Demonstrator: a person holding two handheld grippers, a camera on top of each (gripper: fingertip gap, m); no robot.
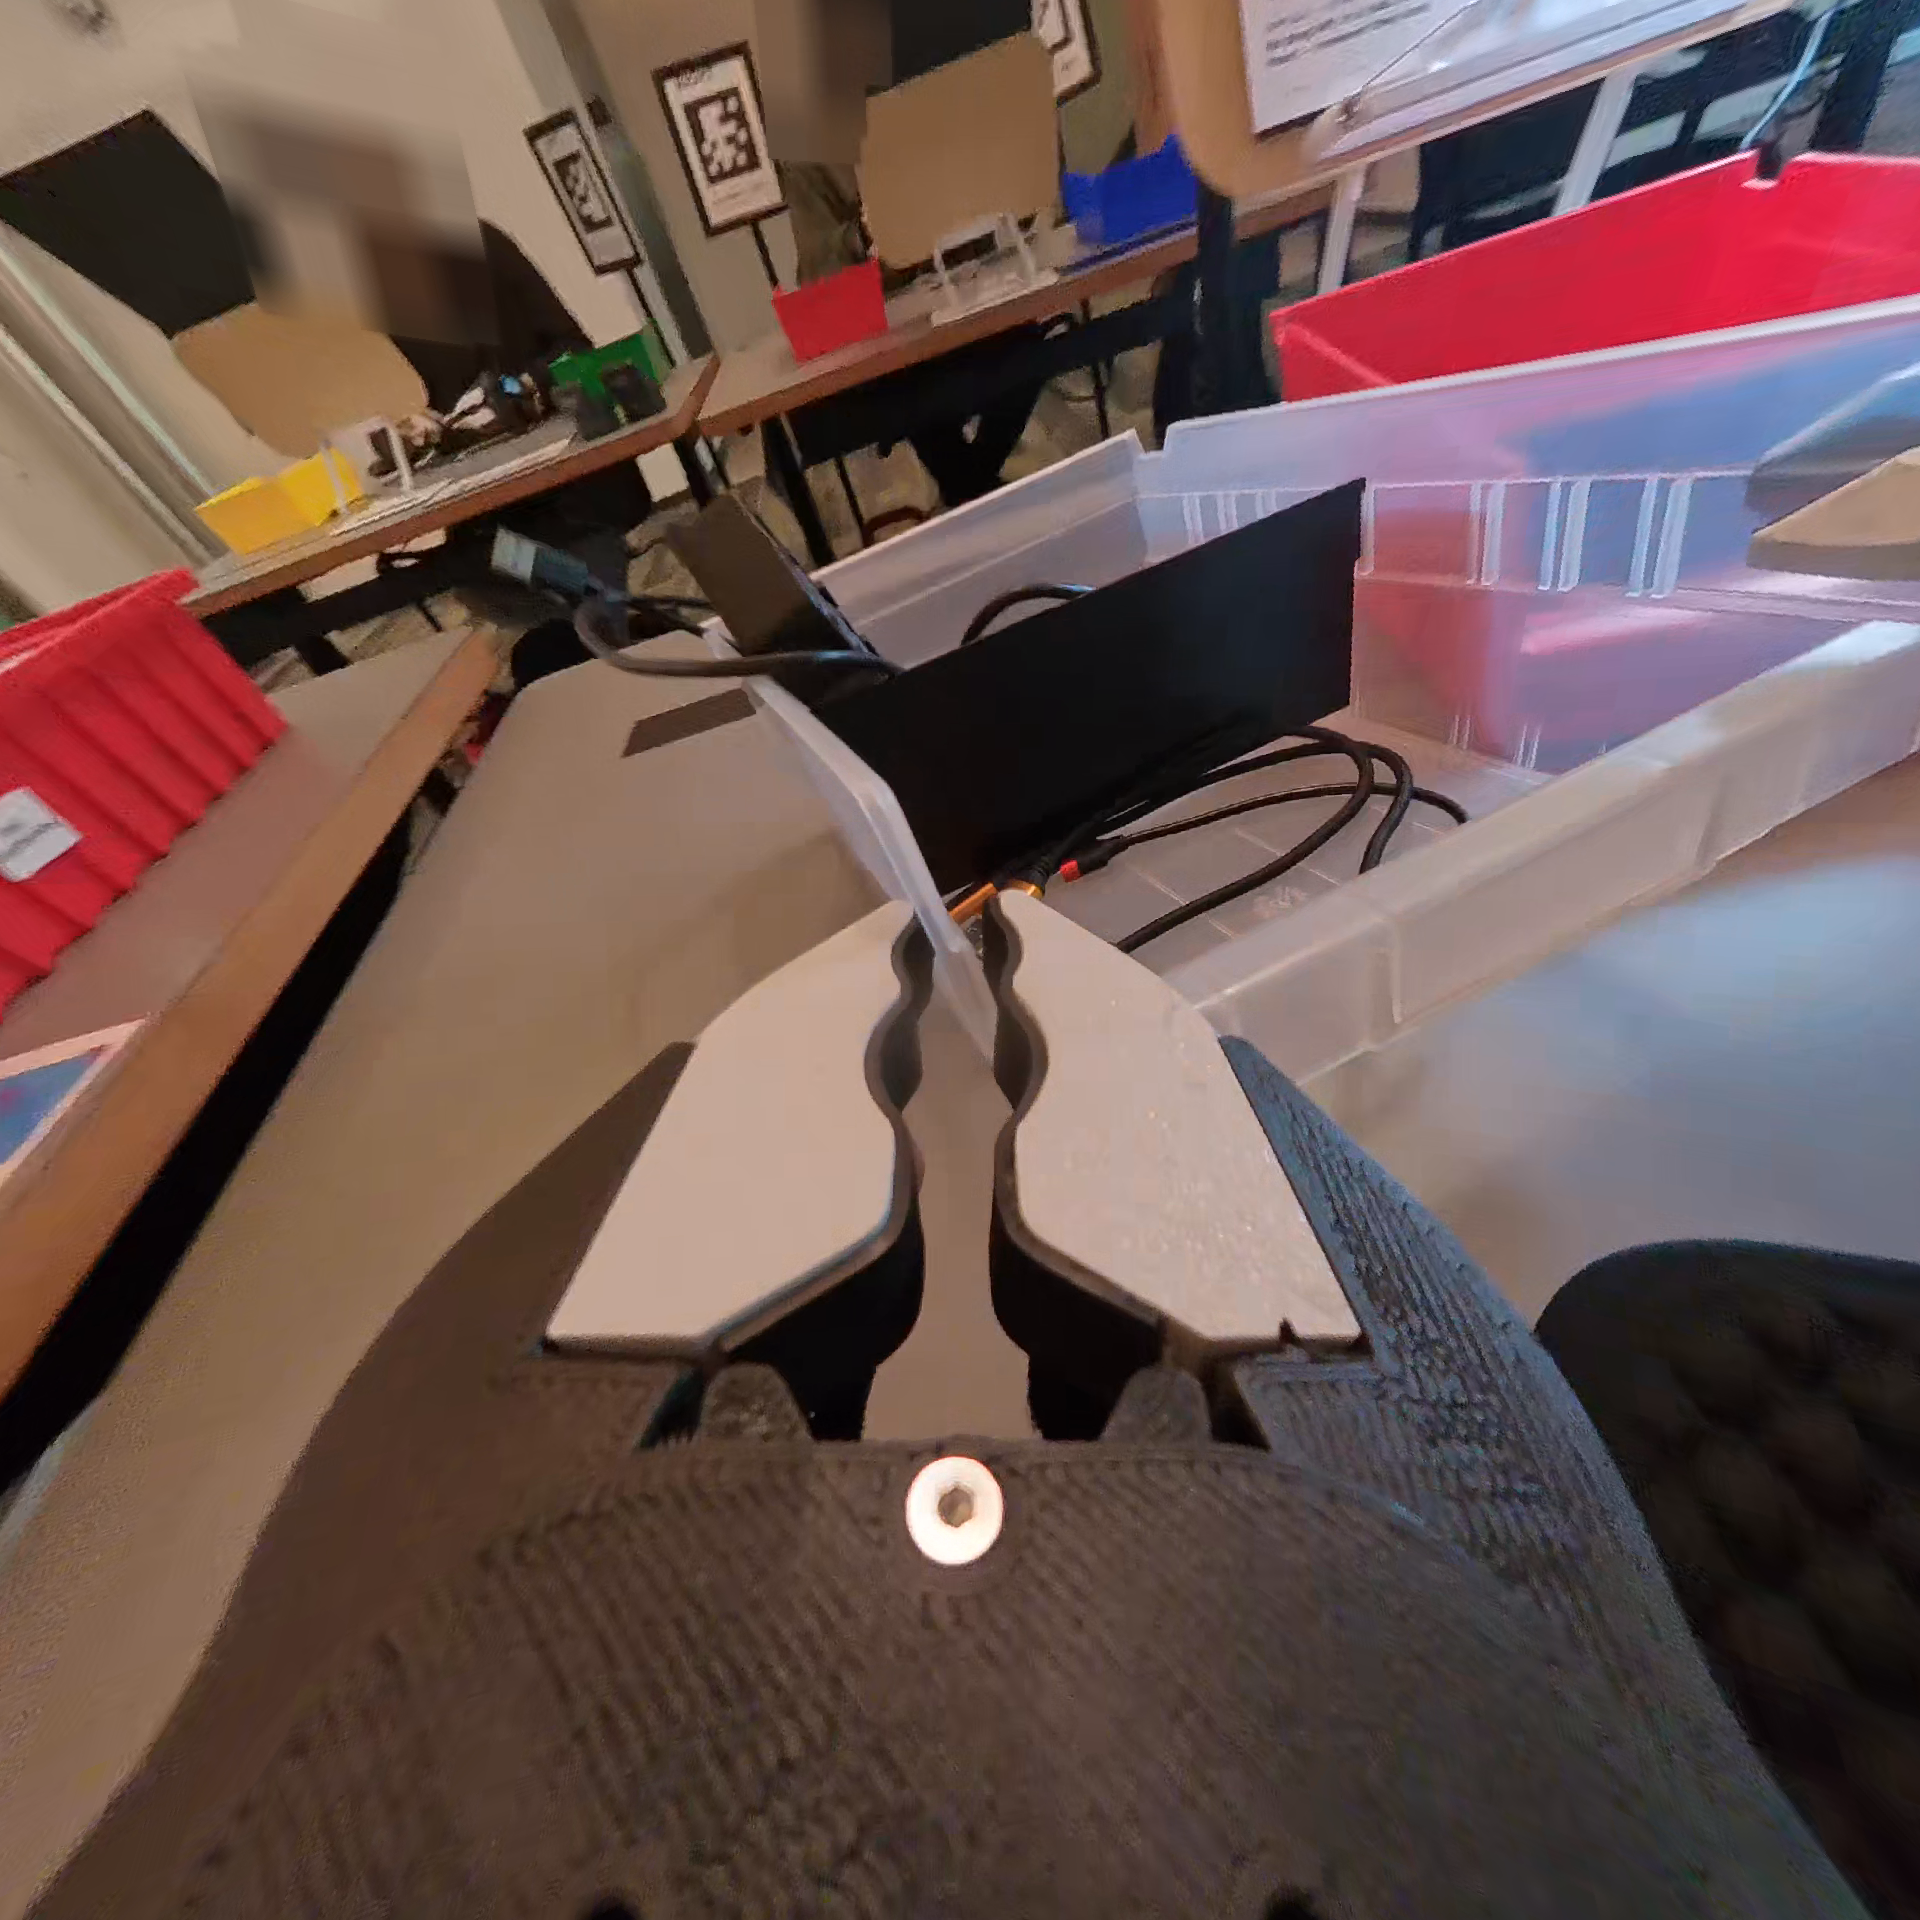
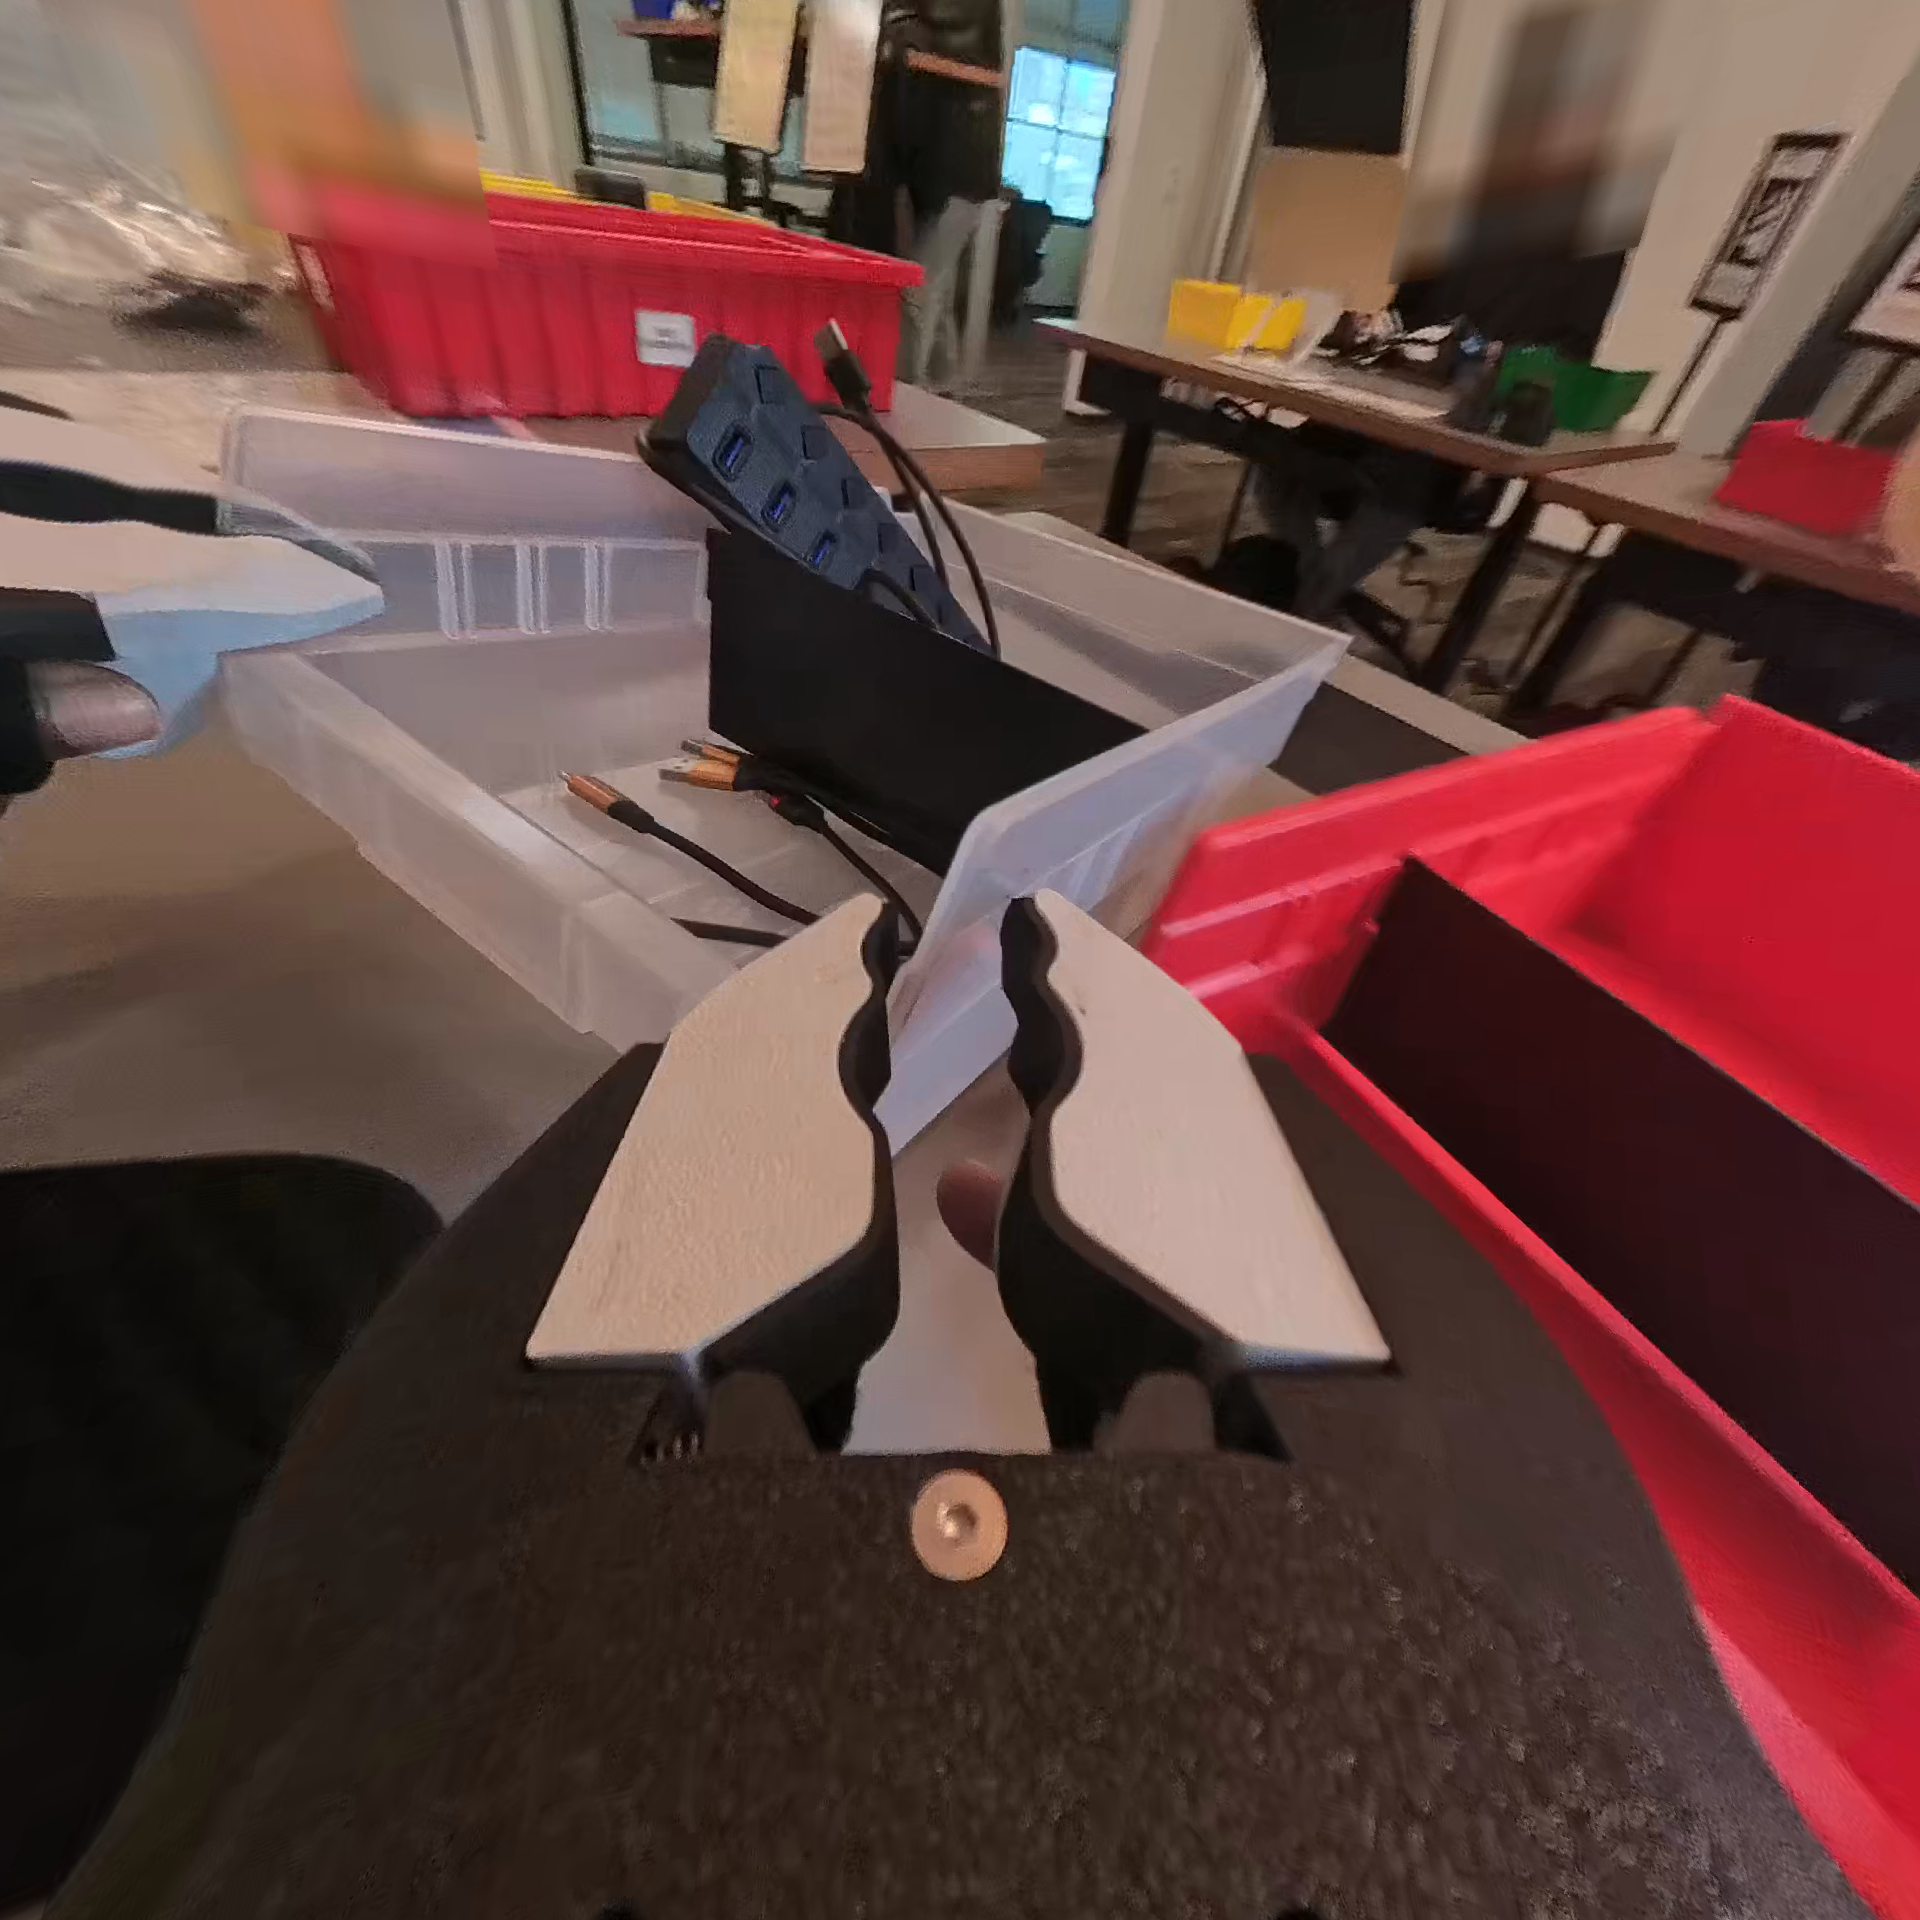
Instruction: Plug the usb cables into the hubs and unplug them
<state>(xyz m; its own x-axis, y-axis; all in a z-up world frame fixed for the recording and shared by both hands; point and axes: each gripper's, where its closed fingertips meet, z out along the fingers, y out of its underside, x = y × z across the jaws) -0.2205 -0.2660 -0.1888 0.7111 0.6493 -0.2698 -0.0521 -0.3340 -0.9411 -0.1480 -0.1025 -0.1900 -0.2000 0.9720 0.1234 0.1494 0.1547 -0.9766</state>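
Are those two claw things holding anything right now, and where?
Both grip the clear plastic bin by its rim: the left gripper on one end wall, the right gripper on a corner wall near the red bin.

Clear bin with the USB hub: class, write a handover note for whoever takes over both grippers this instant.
Left gripper: pinched on one end wall of the clear bin.
Right gripper: straddles the opposite end wall; whether it grips is unclear.
USB hub: leans behind the black divider inside the bin.
USB cables: orange plugs, lying loose on the bin floor.
Done: nothing plugged into the visible ports.
Left: plug the cables into the hub, then unplug them.
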